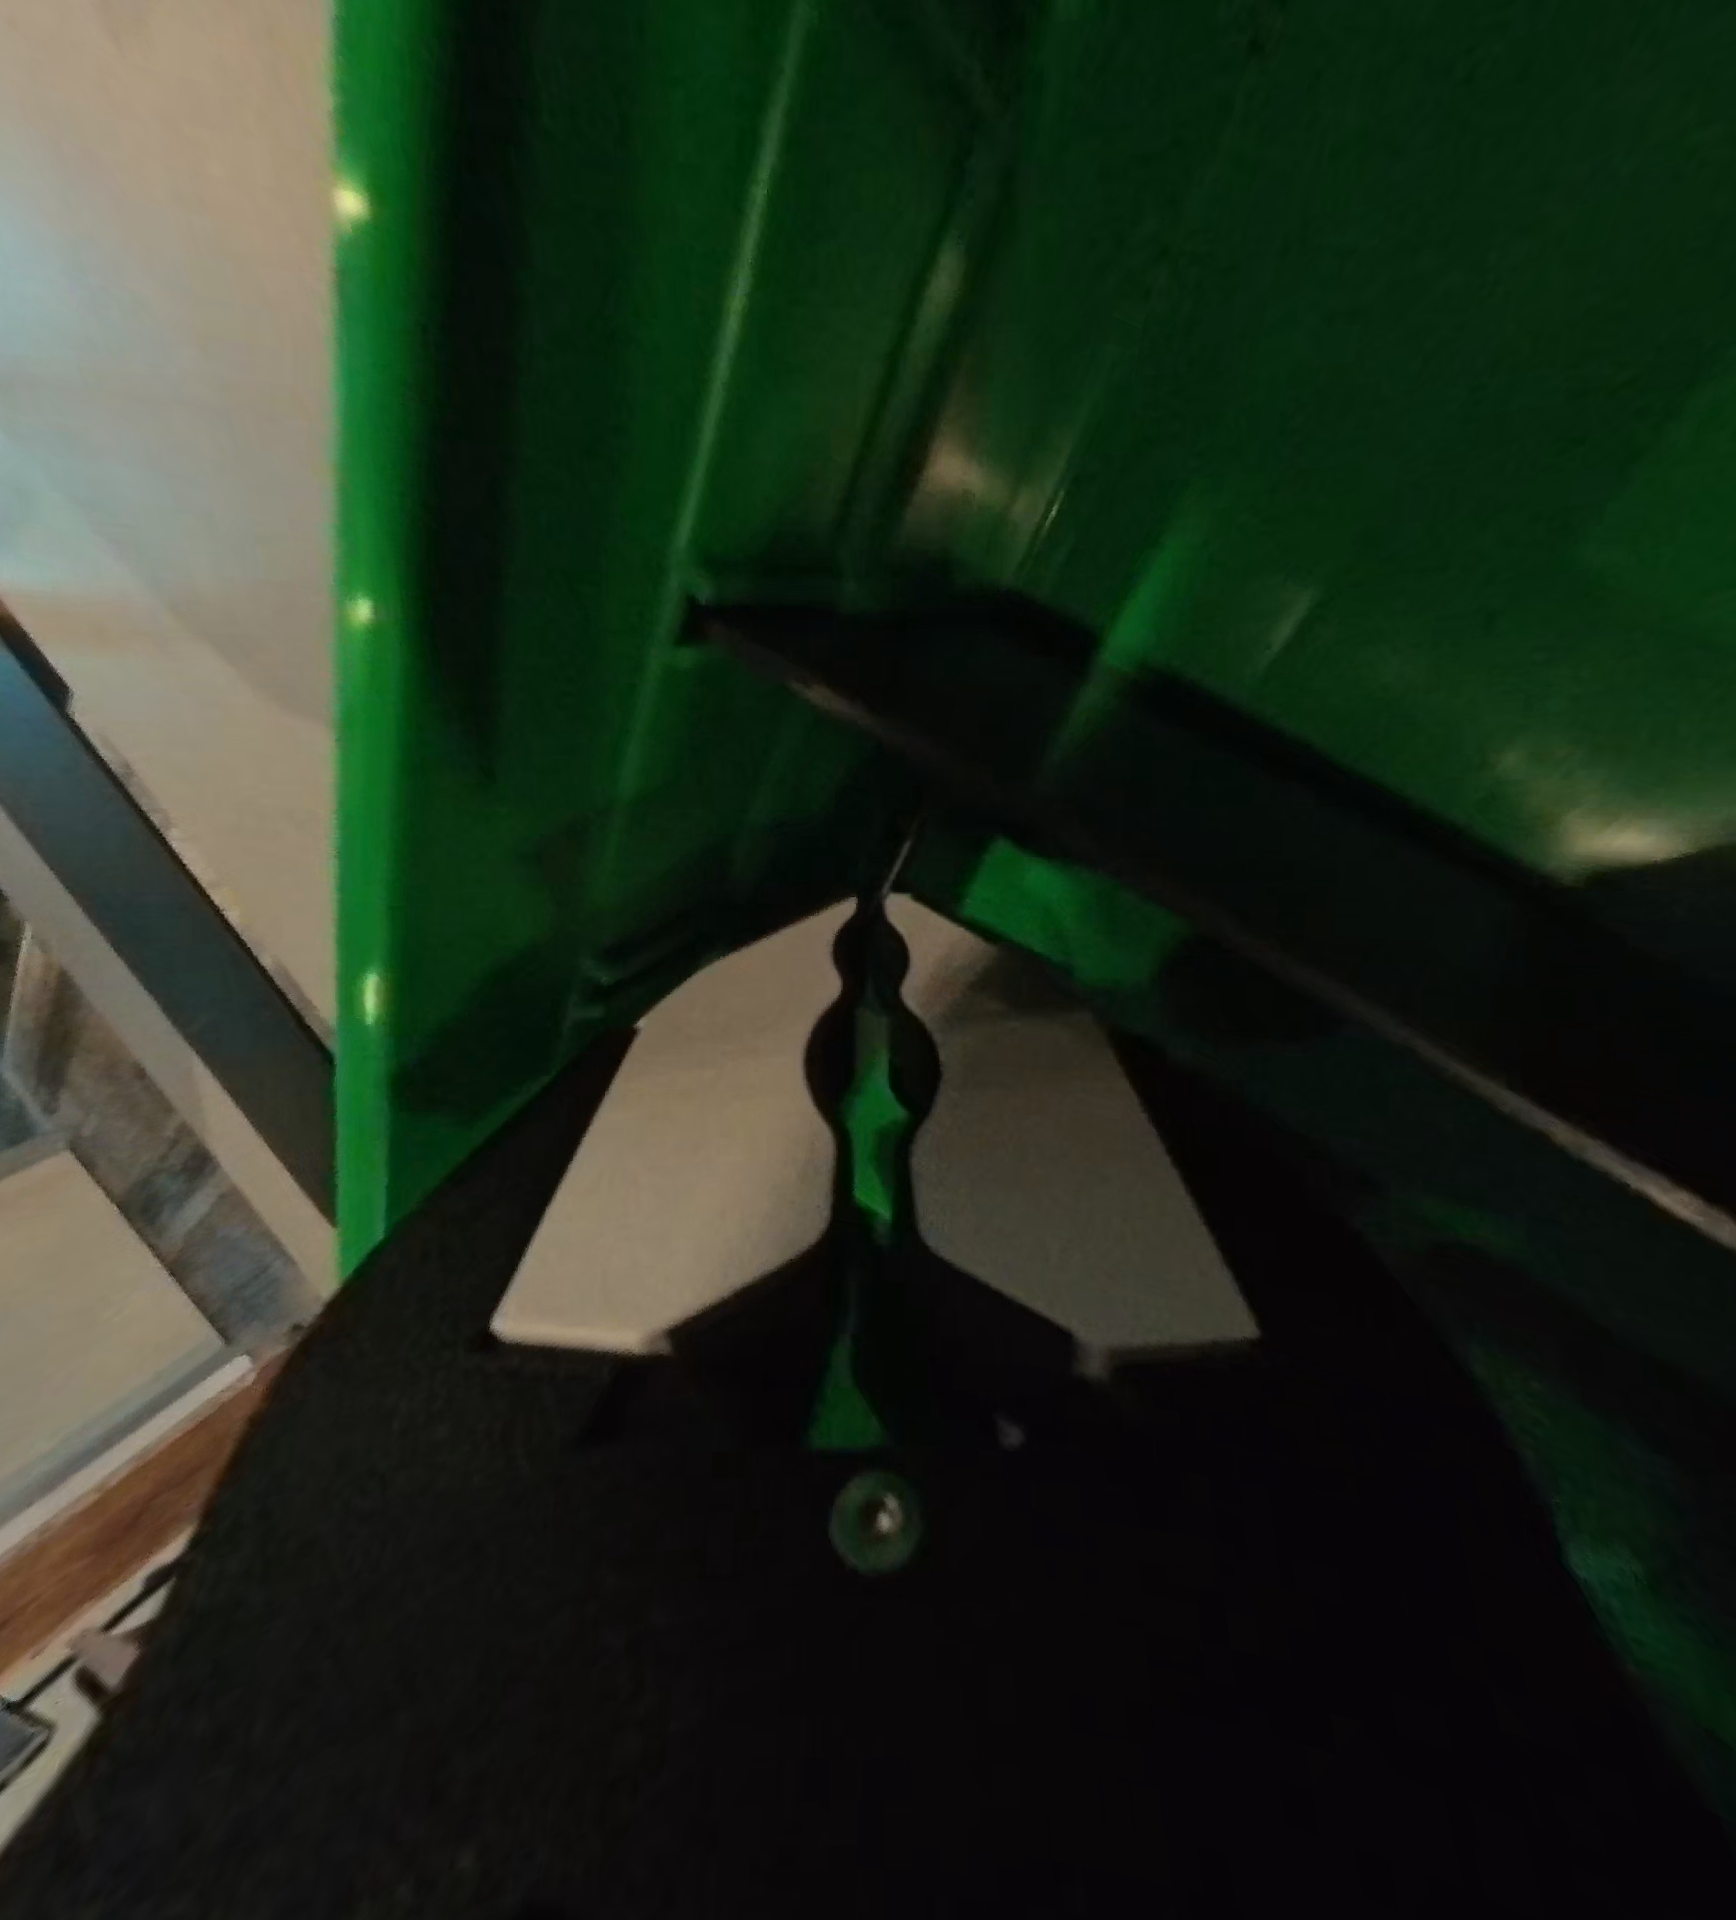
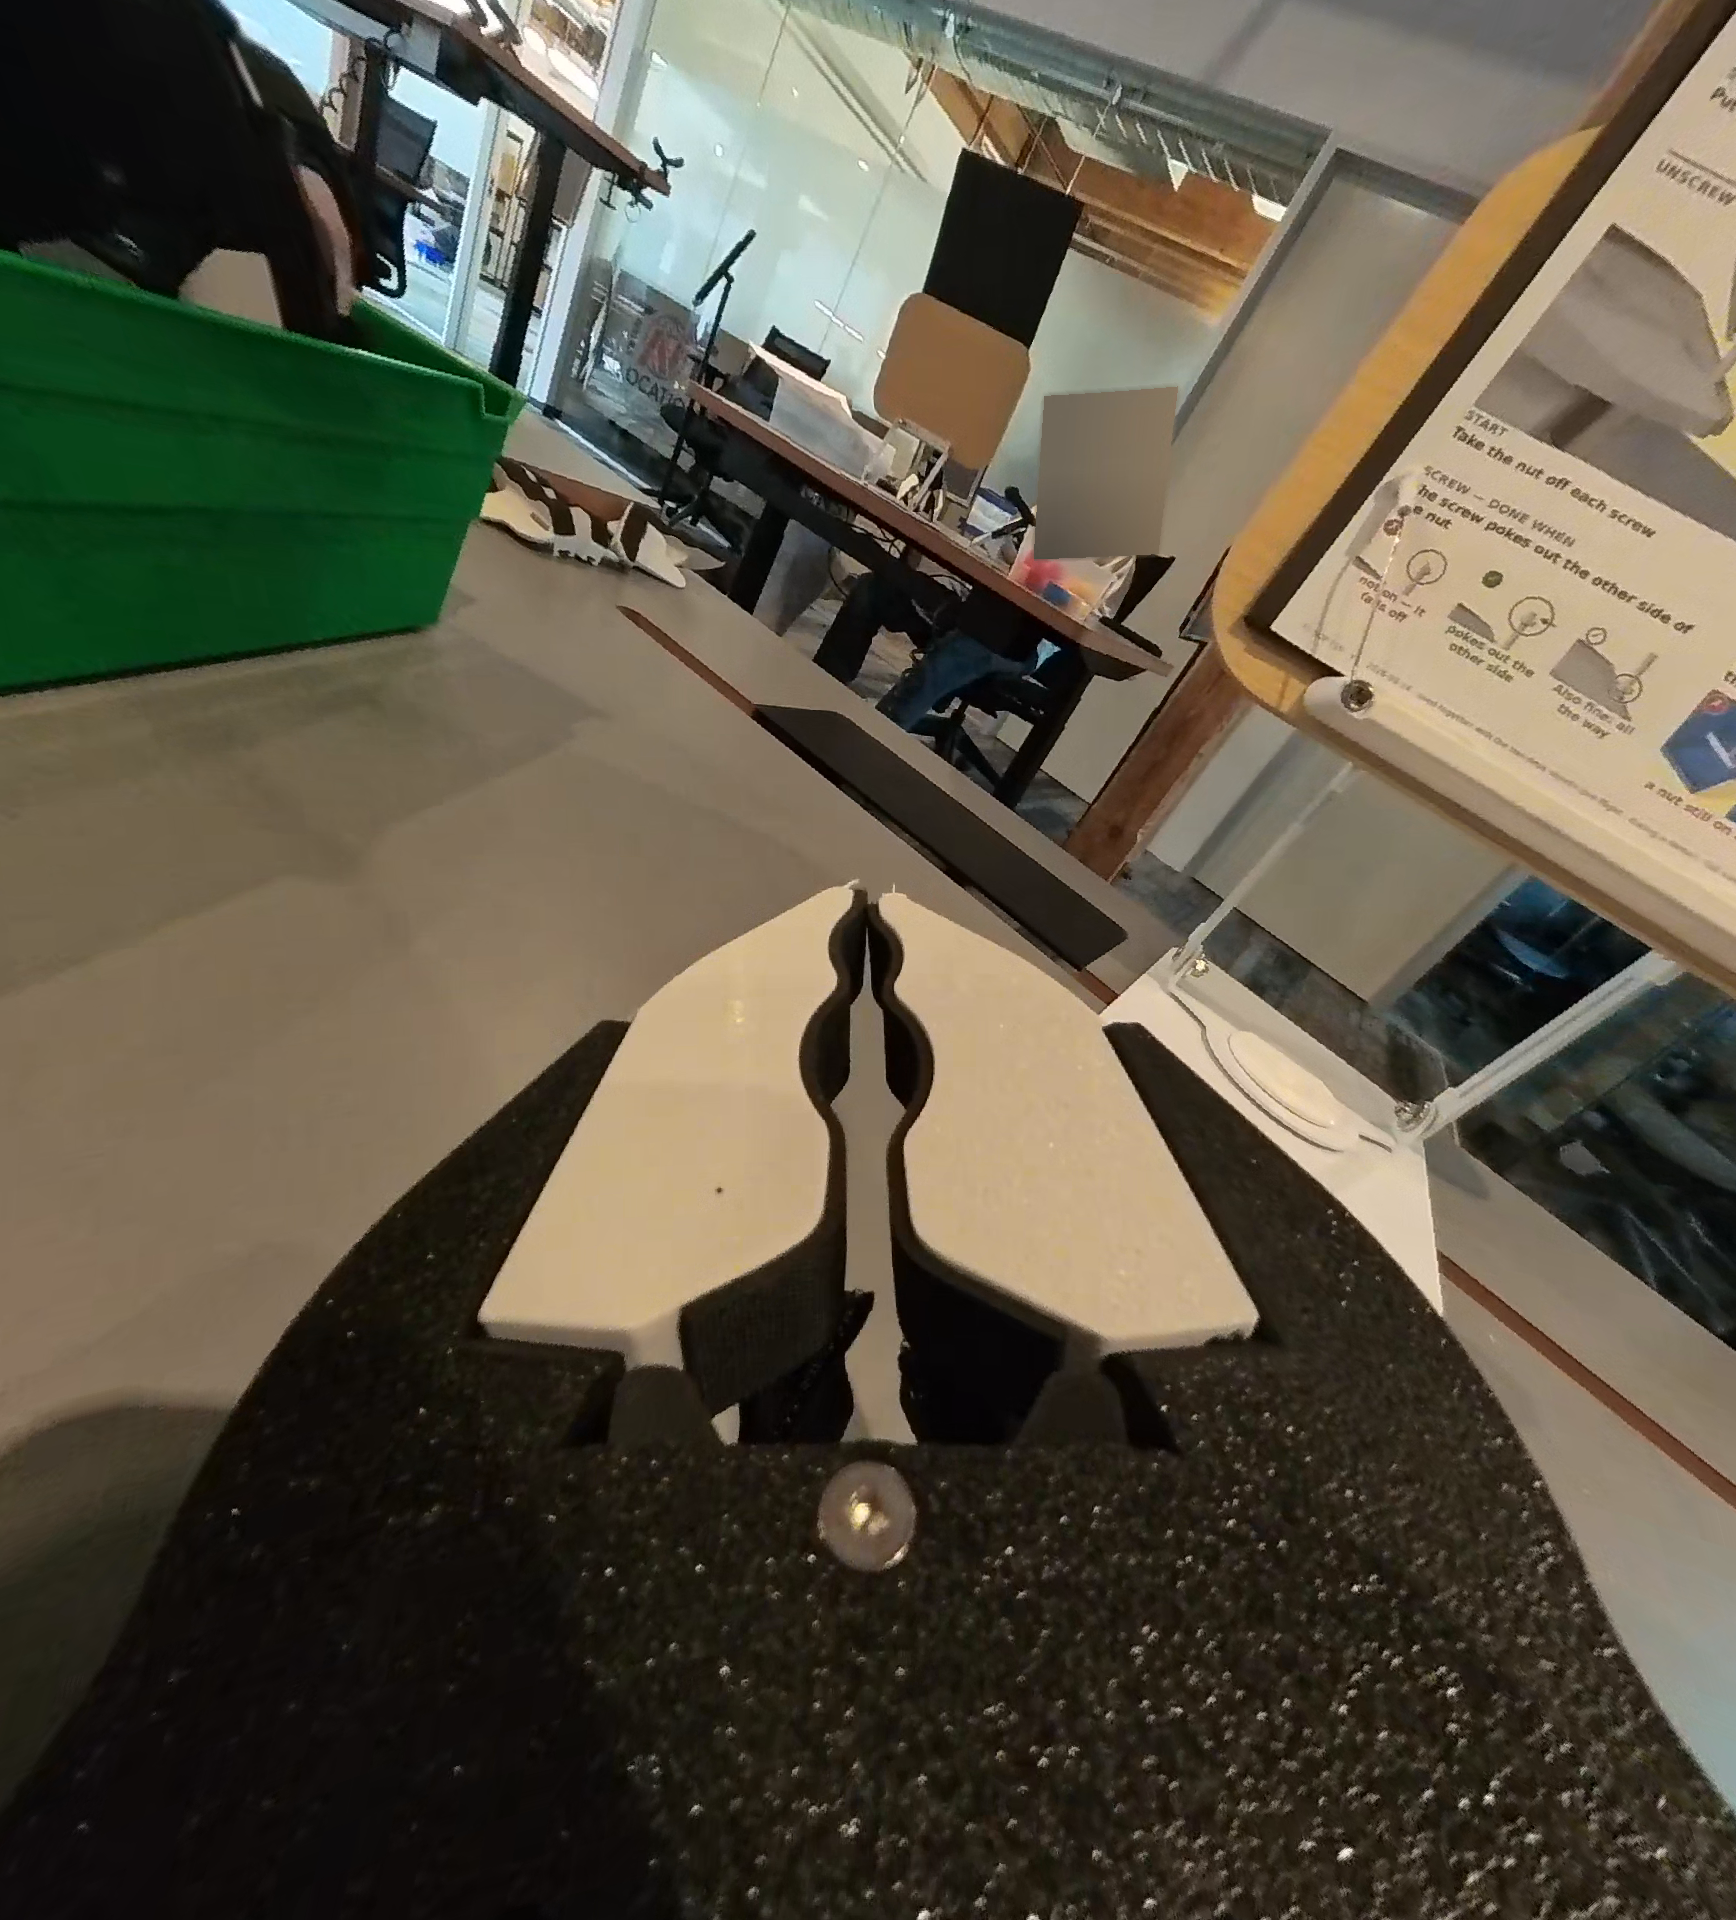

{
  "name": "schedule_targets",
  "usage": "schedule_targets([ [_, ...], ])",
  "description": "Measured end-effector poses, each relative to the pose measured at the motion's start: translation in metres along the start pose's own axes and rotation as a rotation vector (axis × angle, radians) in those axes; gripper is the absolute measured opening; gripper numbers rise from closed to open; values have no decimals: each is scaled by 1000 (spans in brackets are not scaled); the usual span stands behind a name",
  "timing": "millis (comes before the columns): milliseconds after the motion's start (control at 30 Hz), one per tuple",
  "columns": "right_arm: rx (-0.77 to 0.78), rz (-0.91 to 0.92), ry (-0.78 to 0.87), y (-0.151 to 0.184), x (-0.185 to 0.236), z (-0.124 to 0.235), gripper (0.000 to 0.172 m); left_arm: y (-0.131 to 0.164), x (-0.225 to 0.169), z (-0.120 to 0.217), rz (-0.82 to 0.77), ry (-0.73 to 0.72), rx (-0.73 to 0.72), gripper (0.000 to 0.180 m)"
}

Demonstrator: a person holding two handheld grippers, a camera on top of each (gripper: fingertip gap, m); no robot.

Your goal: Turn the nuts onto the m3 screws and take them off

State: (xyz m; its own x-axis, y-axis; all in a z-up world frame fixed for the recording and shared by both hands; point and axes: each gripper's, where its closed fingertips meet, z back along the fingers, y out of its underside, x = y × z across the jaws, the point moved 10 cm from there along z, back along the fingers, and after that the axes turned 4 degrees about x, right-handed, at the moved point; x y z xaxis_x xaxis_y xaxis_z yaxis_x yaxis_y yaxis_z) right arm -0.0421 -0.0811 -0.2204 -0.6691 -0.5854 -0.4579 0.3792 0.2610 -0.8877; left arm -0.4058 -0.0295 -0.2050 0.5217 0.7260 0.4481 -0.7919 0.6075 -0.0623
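— What is seen at the left gripper [image 1: 869, 914]?

— Its white fingers [image 1: 729, 1143] are brought together tip to tip, and they are pushed deep inside a green bin [image 1: 1363, 364], close to its inner wall. A thin dark sliver, perhaps a wire or pin, is seen rising just past the tips; whether it is pinched between them cannot be told, since the view is dark and blurred there. A long dark bar [image 1: 1259, 810] is laid across the inside of the bin just beyond the tips.

— And the right gripper [image 2: 869, 894]?

— It is held low above the grey table [image 2: 220, 935], well apart from the bin's outer wall [image 2: 168, 499], which is seen at the far left. Its jaws are closed, the tips nearly touching, and nothing is gripped between them.

— Where are the nuts and the M3 screws?

— They cannot be made out in either view. Only the printed instruction sheet [image 2: 1570, 468] is seen, mounted on a tilted wooden board [image 2: 1290, 499] on a clear stand to the right of the right gripper. A flat black plate [image 2: 947, 821] is laid on the table ahead of that gripper.
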Motion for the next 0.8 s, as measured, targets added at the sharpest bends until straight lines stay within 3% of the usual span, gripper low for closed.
schedule_targets([
  [300, -9, -5, -1, -1, 1, 2, 0, -5, -12, -9, -59, -176, 15, 0],
  [600, 15, 126, -42, -8, 16, -4, 0, -4, -9, -12, -11, -146, 12, 0],
  [800, 8, 357, -112, -18, 47, -22, 0, -3, -8, -12, 30, 37, 65, 0],
])
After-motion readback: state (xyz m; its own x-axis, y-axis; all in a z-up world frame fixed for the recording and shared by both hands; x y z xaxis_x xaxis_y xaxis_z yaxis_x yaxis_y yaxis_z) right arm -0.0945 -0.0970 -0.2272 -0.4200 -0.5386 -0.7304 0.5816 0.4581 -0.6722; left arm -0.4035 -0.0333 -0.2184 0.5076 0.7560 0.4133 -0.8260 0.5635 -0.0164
